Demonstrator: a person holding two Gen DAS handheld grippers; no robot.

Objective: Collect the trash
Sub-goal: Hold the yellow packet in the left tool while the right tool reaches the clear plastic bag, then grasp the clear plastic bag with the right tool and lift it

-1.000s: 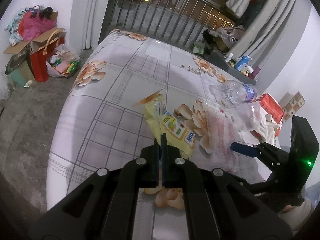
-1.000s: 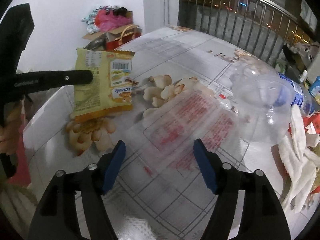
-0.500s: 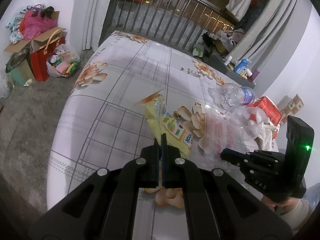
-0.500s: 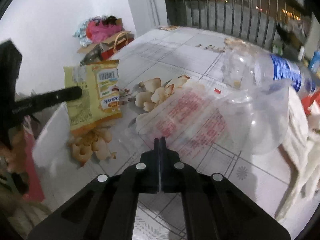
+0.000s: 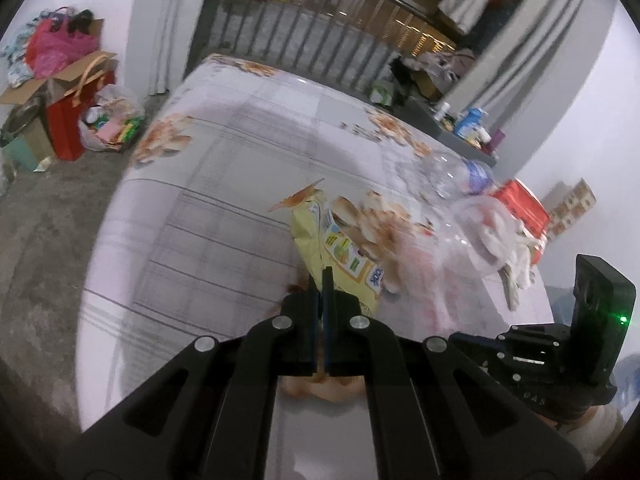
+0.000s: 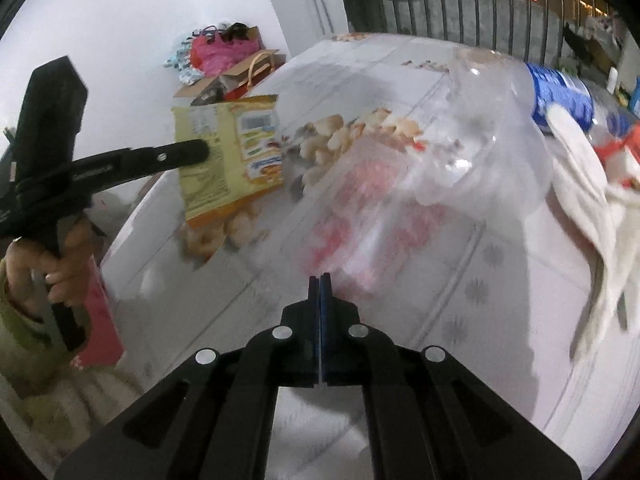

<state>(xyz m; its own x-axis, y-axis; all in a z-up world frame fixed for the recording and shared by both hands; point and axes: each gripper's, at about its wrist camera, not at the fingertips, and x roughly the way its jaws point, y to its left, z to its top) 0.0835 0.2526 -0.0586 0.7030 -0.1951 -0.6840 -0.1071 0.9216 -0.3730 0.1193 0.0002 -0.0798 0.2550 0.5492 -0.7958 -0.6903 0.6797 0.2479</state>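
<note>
Mid-pickup: left gripper (image 5: 320, 280) clamped on yellow snack packet (image 5: 340, 252) at its tips, right gripper (image 6: 320, 284) pinched on clear plastic bag (image 6: 380, 200) just ahead; next, carrying both to a bin, none in view.

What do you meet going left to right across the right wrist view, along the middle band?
Person's hand → left gripper → yellow snack packet → clear plastic bag with red print → white cloth.
</note>
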